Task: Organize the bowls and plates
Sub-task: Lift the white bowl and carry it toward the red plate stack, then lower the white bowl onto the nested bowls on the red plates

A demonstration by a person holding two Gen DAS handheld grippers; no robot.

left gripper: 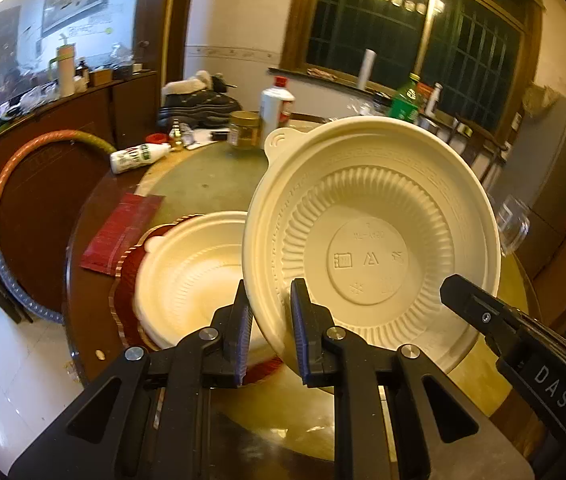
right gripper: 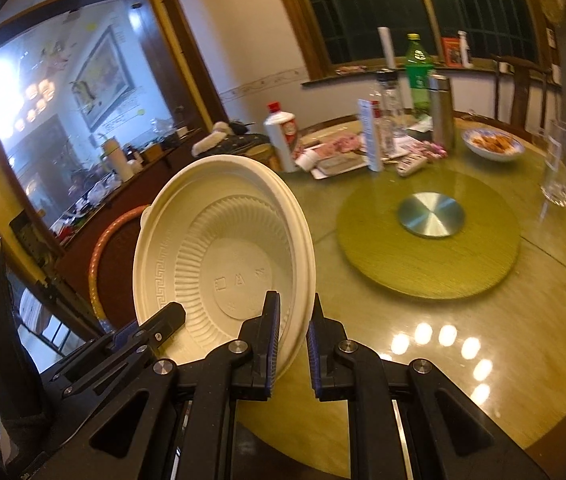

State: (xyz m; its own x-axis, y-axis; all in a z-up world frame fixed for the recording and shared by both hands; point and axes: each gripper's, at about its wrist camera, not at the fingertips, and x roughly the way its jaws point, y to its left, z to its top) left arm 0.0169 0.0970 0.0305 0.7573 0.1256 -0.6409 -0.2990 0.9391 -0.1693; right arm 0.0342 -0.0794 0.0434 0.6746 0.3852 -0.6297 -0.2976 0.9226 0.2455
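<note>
Left wrist view: left gripper (left gripper: 271,320) and right gripper (right gripper: 293,344) both clamp the tilted cream bowl's (left gripper: 371,236) rim

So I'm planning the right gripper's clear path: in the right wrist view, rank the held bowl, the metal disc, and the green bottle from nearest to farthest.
1. Held bowl, its rim between the right gripper fingers.
2. Metal disc, mid-table, ahead to the right.
3. Green bottle, at the far edge near the window.
</note>
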